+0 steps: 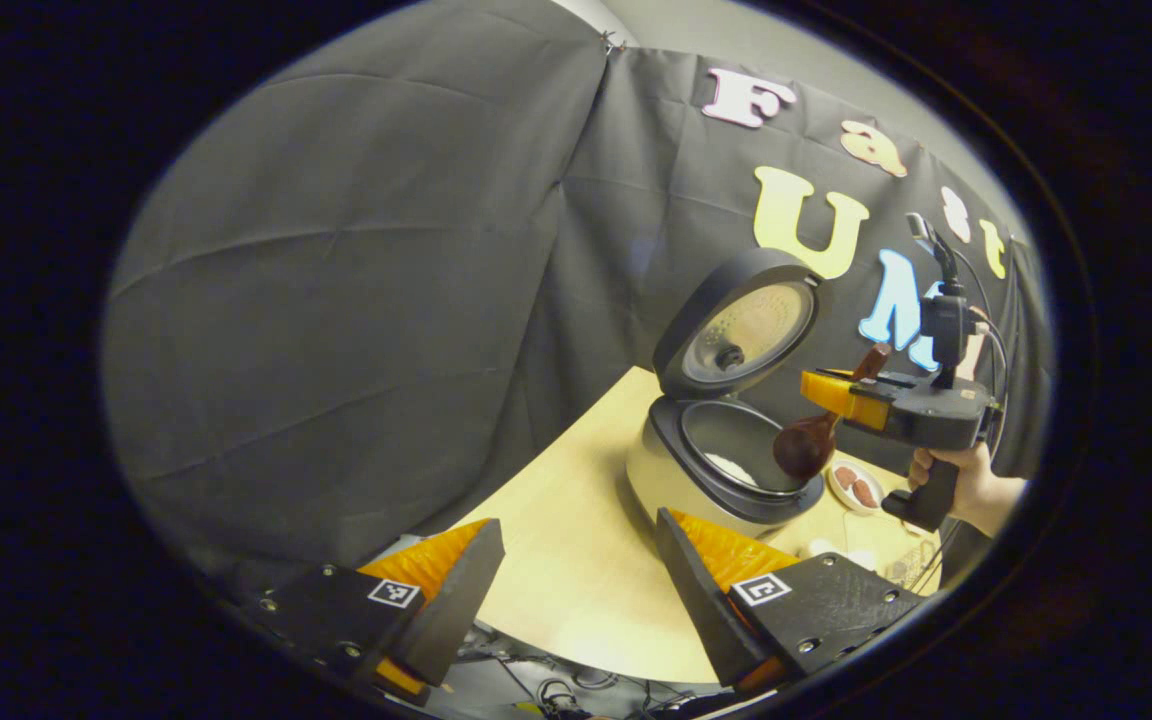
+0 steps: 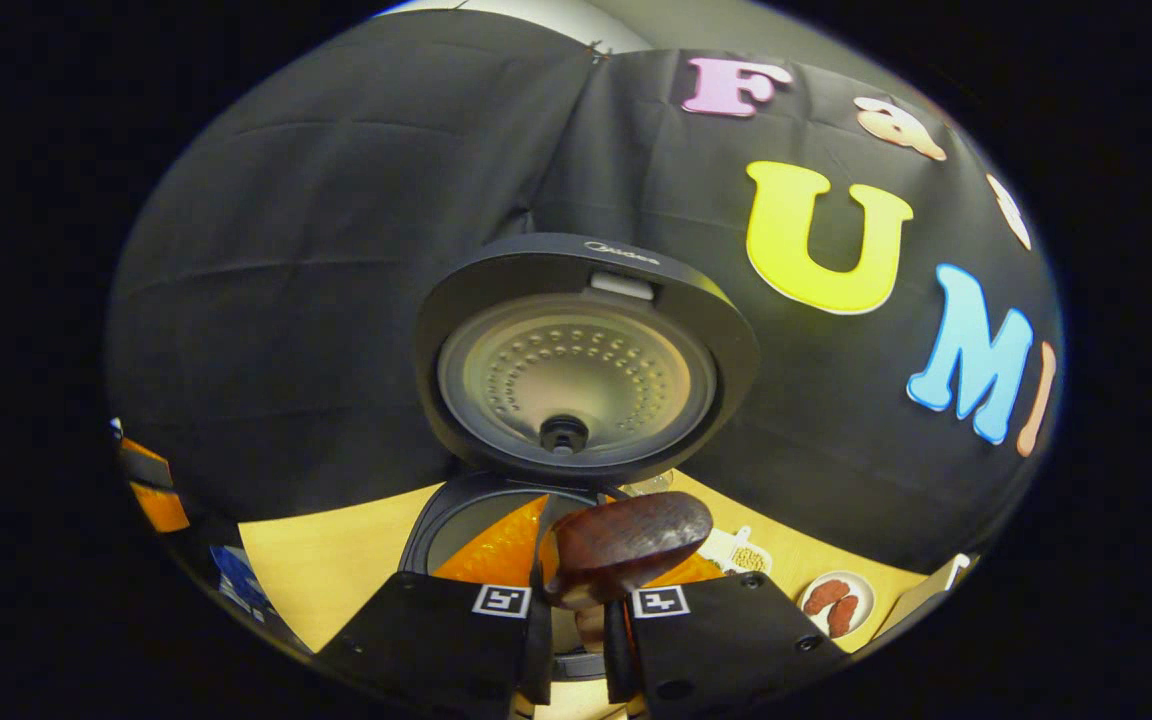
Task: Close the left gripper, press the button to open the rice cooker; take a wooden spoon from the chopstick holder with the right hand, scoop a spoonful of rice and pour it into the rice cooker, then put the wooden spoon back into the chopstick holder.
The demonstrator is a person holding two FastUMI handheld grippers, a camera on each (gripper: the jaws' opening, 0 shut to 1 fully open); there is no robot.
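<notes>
Rice cooker (image 1: 726,450) sits on the light wooden table (image 1: 576,560), lid (image 1: 741,320) swung up and back, perforated inner plate facing forward; in the left gripper view a small patch of white rice (image 1: 733,468) lies in the inner pot. Left gripper (image 1: 576,590) hangs low at the near table edge, well apart from the cooker, fingers spread wide with nothing between them. Right gripper (image 1: 841,395), held by a hand (image 1: 976,485) at its handle, is beside the cooker's right side and clamps the handle of the wooden spoon (image 1: 806,445); spoon bowl hangs down over the pot's right rim, tilted. In the right gripper view the right gripper (image 2: 576,610) has both fingers pressed close on the spoon (image 2: 631,545), whose dark bowl sits just above the pot opening under the raised lid (image 2: 581,355). Whether any rice is in the spoon cannot be told from either view. A small dish with reddish pieces (image 1: 856,487), possibly dates, stands on the table just right of the cooker
</notes>
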